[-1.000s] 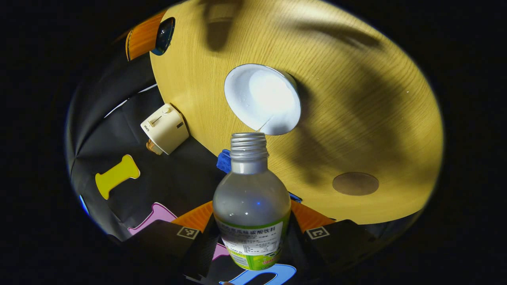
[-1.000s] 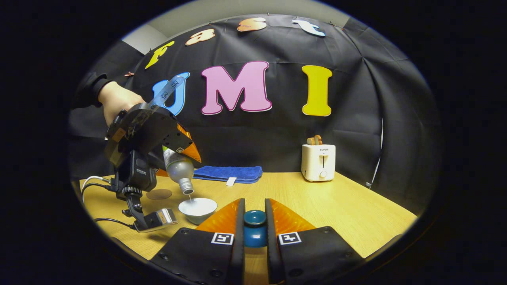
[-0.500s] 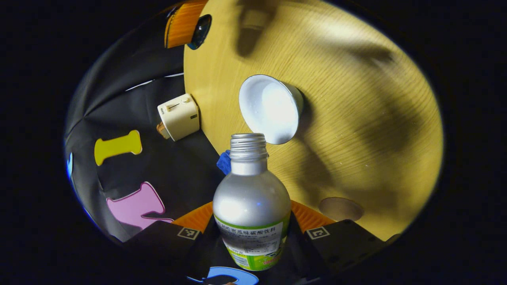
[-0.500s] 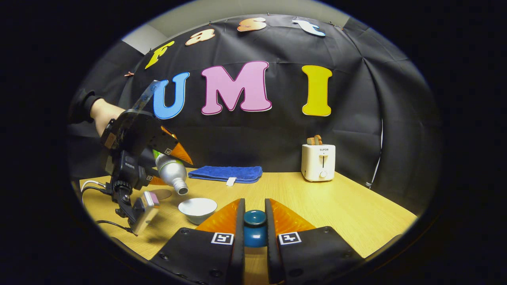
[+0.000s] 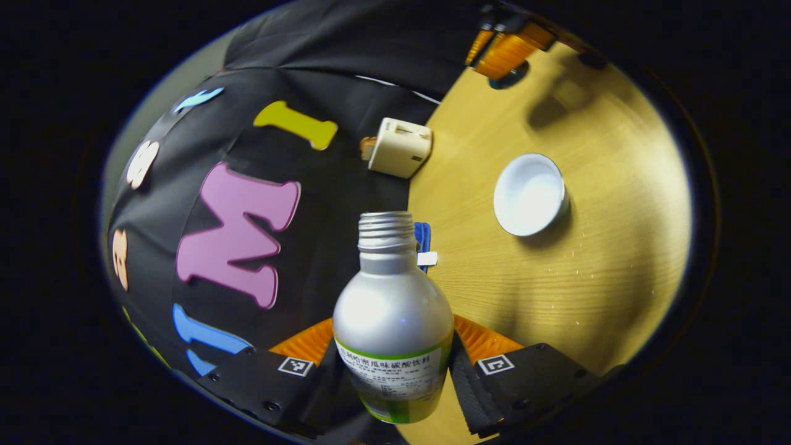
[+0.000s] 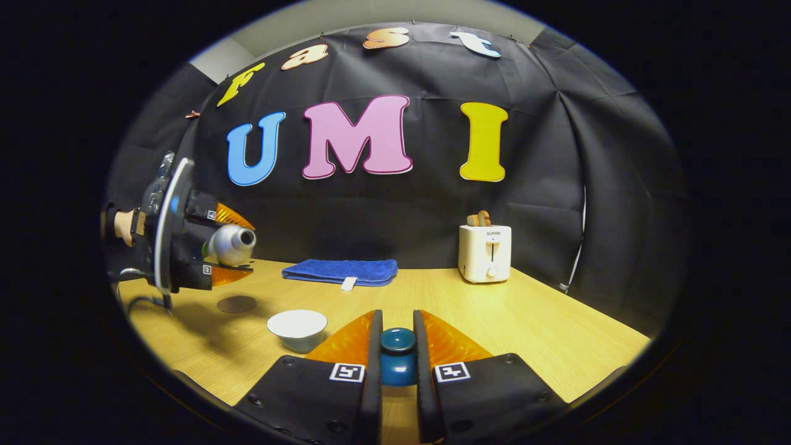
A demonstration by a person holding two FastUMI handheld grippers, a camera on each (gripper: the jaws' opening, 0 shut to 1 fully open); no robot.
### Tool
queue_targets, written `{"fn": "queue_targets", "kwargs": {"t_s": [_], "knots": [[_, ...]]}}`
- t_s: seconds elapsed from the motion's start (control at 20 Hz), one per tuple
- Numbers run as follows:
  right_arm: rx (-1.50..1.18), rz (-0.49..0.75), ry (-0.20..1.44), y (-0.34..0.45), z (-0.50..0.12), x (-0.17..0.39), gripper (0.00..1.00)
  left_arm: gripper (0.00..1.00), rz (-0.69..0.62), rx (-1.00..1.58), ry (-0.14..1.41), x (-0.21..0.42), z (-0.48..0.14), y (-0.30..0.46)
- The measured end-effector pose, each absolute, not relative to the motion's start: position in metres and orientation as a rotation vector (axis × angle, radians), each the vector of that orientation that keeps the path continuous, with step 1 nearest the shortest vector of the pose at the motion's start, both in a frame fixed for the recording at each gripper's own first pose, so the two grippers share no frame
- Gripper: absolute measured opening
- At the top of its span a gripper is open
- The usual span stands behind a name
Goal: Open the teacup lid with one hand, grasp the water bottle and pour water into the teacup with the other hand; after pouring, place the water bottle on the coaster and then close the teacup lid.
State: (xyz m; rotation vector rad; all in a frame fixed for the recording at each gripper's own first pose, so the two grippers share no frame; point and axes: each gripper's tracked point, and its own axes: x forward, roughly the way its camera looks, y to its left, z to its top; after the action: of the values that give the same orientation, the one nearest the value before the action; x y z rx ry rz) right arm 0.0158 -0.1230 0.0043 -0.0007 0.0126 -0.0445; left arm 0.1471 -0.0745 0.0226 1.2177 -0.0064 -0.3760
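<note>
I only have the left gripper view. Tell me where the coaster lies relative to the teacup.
Observer: In the right gripper view, the coaster lies flat on the table, left of the teacup and apart from it.
Operator: Report the bottle's tilt.
Observer: The water bottle lies about level in the left tongs, up above the coaster.
Operator: Confirm the lid.
Observer: The right tongs are shut on the teacup lid, clamping its knob.

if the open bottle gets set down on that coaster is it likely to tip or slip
The bottle looks like smooth metal with a rounded shoulder, so it may slip in the left gripper if the grip loosens. It looks tall for its width, so it could tip if it lands off-centre on the flat coaster. With no cap, tipping would probably spill.
</note>
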Motion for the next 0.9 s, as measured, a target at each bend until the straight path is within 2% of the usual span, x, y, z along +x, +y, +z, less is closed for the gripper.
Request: {"fn": "queue_targets", "kwargs": {"t_s": [0.2,0.5,0.55,0.6,0.7,0.75,0.9], "knots": [[-0.003,-0.095,0.010,-0.131,0.005,0.016,0.27,0.80,-0.329,0.886,-0.095,0.147,0.044,-0.061],[-0.004,-0.157,0.010,-0.141,0.005,0.015,0.27,0.80,-0.278,0.314,-0.107,0.168,0.054,-0.031],[-0.004,-0.164,0.009,-0.142,0.005,0.015,0.27,0.80,-0.257,0.254,-0.102,0.172,0.049,-0.022],[-0.004,-0.167,0.008,-0.142,0.005,0.014,0.22,0.80,-0.255,0.187,-0.095,0.178,0.042,-0.019],[-0.004,-0.174,0.009,-0.143,0.004,0.015,0.22,0.80,-0.237,0.088,-0.074,0.187,0.031,-0.010],[-0.005,-0.177,0.008,-0.144,0.005,0.014,0.27,0.80,-0.237,0.038,-0.053,0.192,0.023,-0.007],[-0.004,-0.185,0.008,-0.144,0.005,0.014,0.27,0.80,-0.234,-0.023,-0.010,0.199,0.005,0.001]]}}
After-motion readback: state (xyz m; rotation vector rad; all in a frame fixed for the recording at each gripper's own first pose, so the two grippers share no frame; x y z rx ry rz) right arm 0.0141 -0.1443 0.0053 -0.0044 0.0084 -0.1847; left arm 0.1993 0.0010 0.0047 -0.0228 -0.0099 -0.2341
